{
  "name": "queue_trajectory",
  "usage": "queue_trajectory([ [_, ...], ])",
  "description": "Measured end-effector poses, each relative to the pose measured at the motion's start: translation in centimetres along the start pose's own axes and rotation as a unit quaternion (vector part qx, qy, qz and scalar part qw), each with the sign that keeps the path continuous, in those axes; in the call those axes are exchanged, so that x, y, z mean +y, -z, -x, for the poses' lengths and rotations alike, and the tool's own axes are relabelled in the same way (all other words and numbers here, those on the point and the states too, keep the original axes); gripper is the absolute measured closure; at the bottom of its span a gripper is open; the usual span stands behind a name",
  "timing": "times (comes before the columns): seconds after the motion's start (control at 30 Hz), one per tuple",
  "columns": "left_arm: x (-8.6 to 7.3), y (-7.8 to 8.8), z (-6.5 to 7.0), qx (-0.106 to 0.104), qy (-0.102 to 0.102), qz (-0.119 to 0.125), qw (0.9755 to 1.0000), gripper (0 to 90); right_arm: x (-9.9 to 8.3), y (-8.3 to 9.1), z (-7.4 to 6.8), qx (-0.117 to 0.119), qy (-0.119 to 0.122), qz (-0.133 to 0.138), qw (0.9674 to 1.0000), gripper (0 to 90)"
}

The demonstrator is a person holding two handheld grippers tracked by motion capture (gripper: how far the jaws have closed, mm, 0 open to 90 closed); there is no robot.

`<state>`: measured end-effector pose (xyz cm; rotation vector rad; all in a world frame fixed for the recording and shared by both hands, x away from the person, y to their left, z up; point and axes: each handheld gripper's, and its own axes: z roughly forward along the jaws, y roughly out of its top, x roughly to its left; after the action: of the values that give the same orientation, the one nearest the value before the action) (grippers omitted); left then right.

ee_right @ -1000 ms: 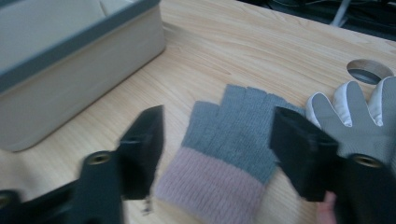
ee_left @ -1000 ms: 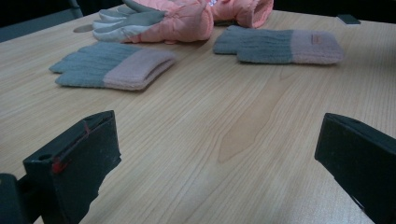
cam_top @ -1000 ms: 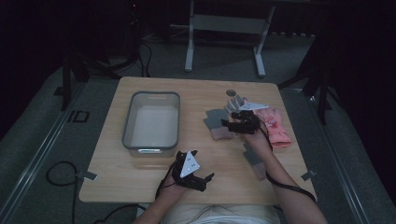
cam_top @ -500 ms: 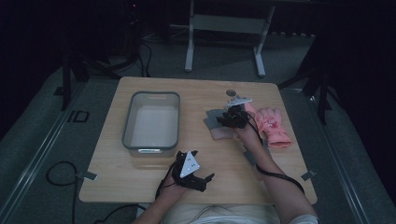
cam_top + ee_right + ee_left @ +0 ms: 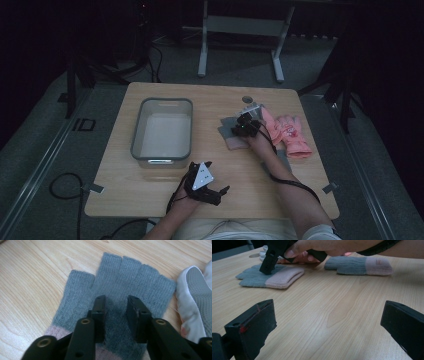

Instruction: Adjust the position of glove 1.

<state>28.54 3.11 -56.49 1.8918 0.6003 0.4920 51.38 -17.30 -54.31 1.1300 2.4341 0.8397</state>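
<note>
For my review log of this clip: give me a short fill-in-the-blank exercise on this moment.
1. The right gripper is lowered onto the grey glove, its jaws slightly ____.
2. The left gripper rests near the table's near edge with its jaws wide ____.
3. The clear bin lies to the ____ of the grey glove in the high view.
4. The pink gloves lie on the ____.

Missing words: apart; open; left; table

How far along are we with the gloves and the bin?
Nothing looks done: the bin holds no gloves. In hand: the right gripper is down on the grey glove, jaws part open astride the knit, not yet pinched. Left: that glove, its mate and the pink gloves lie on the table; the left gripper waits open.
</note>
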Motion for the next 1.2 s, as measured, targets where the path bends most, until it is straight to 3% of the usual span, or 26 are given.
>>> queue_trajectory([
  [0.13,0.0,0.0,0.0,-0.001,-0.001,0.001,1.0,0.0,0.2,-0.1,-0.3,-0.003,-0.008,-0.005,0.9999,83.2],
  [0.3,0.0,0.0,0.0,0.0,0.0,0.002,1.0,0.0,0.6,0.8,-0.9,-0.002,-0.036,-0.007,0.9993,85.6],
  [0.53,0.0,0.0,0.0,0.0,0.0,0.001,1.0,0.0,1.1,6.4,-3.1,0.0,-0.078,0.052,0.9956,85.7],
  [0.63,0.0,0.0,0.0,0.001,0.001,0.003,1.0,0.0,0.8,7.7,-3.8,0.001,-0.085,0.062,0.9945,85.7],
  [0.67,0.0,0.1,-0.1,0.005,0.0,0.003,1.0,0.0,0.2,9.2,-4.7,0.006,-0.099,0.071,0.9925,85.7],
  [0.73,0.0,0.1,-0.2,0.005,0.004,0.004,1.0,0.0,-0.5,10.3,-5.5,-0.004,-0.105,0.082,0.9911,85.7],
  [0.8,0.0,0.1,-0.1,0.006,0.003,0.004,1.0,0.0,-1.4,11.2,-6.2,0.005,-0.119,0.09,0.9887,85.7],
  [1.0,0.0,0.1,0.1,0.007,-0.007,0.004,0.9999,0.0,-3.3,11.8,-7.5,-0.004,-0.136,0.095,0.9861,85.7],
  [1.07,0.0,0.1,0.0,0.007,-0.004,0.005,1.0,0.0,-4.1,11.1,-8.0,-0.002,-0.136,0.078,0.9877,85.6],
  [1.2,0.0,0.0,0.1,0.006,-0.005,0.006,1.0,0.0,-5.9,9.6,-8.8,0.002,-0.146,0.055,0.9877,85.5],
])
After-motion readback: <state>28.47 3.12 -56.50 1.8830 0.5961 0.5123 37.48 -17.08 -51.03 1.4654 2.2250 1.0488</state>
